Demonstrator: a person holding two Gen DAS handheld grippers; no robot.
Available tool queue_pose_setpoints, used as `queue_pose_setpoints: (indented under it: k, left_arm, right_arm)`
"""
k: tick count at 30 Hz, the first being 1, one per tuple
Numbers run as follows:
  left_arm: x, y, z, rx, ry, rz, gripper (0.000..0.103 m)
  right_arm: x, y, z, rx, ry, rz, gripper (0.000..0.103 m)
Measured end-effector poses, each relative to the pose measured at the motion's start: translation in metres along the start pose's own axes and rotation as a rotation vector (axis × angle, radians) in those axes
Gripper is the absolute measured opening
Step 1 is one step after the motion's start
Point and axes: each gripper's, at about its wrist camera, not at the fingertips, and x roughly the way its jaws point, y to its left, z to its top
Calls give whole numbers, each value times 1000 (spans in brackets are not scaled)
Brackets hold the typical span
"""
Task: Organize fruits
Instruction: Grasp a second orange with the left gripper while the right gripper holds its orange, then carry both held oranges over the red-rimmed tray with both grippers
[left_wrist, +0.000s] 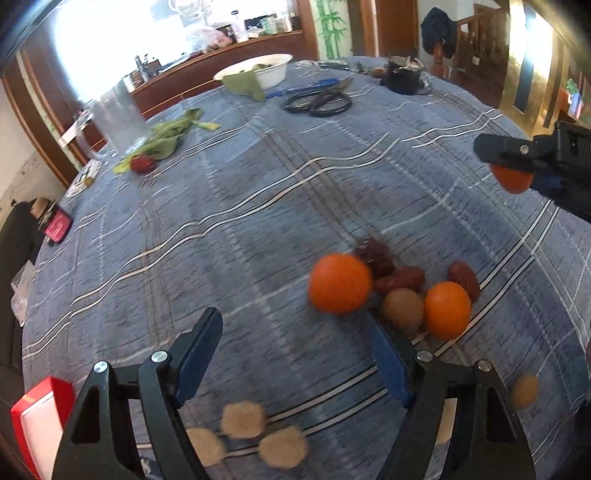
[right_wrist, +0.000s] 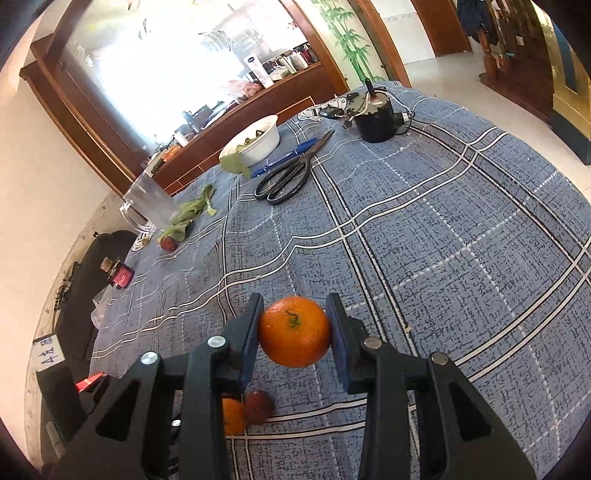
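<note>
Orange (right_wrist: 294, 331) between right fingers (right_wrist: 249, 332)

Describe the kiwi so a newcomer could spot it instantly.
On the blue plaid tablecloth, find the fruit cluster just ahead of the open left gripper. The kiwi sits between two oranges, below the red dates. It alone is dull brown.

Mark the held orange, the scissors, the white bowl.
held orange (right_wrist: 294, 331): right wrist view, middle of its peel.
scissors (right_wrist: 282, 184): right wrist view, handle loops.
white bowl (right_wrist: 266, 142): right wrist view, outer wall.
</note>
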Motion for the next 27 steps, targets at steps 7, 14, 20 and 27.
queue_pose_setpoints:
  k: [7,14,20,27]
  left_arm:
    - [9,8,9,-73,-12,-69,67]
    - [0,0,2,-81,-27,-138,31]
    - [-26,9,-16,-137,-64,-106,31]
    - [-101,37,-59,-225,-194,-28,31]
  right_arm:
    - [4,0,-4,-13,18,-14,36]
    - [6,0,-3,-20,23,-18,36]
    - [8,5,-5,-49,27,-13,36]
    - [8,11,-8,-93,17,1,36]
